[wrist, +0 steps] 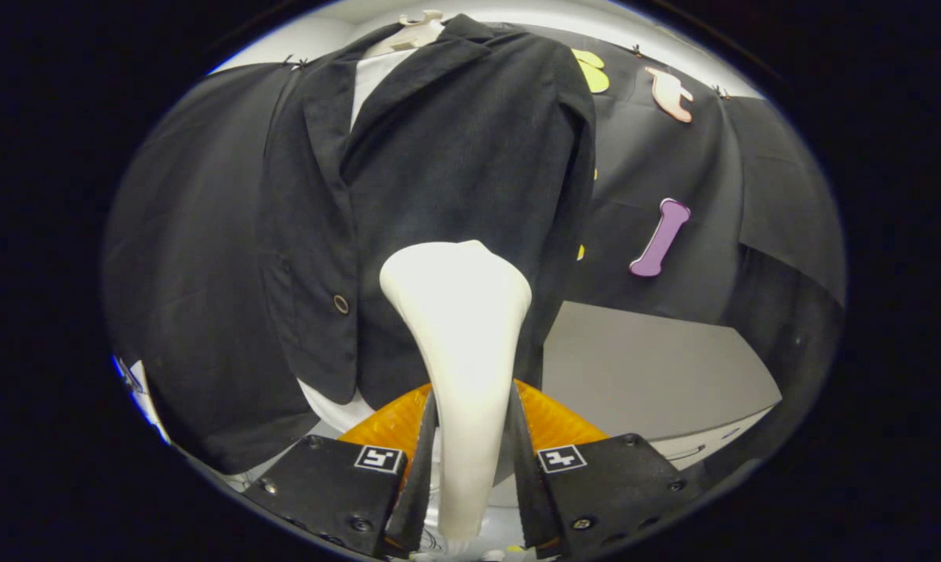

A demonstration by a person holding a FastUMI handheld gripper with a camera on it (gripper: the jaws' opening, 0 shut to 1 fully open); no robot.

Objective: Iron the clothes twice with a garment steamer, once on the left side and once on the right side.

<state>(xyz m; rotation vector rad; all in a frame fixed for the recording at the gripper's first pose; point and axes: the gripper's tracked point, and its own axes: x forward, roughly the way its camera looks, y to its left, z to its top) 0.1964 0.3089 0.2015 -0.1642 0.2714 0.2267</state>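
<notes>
Black jacket (447, 195) hangs just beyond steamer (458, 328) clamped in gripper (470, 460).

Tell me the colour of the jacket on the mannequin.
Black, worn over a white shirt; the jacket is clearest in the gripper view, beyond the steamer the gripper holds.

the tongs (470, 460) are closed on the white steamer (458, 328), whose head stands straight ahead at 12 o'clock, close against the black jacket (439, 172). the jacket blocks everything from 10 to 1 o'clock. an orange base (552, 421) sits just behind the fingers. open room lies at 3 to 4 o'clock, over the bare grey surface (650, 375), up to the black cloth wall (673, 156).
</notes>
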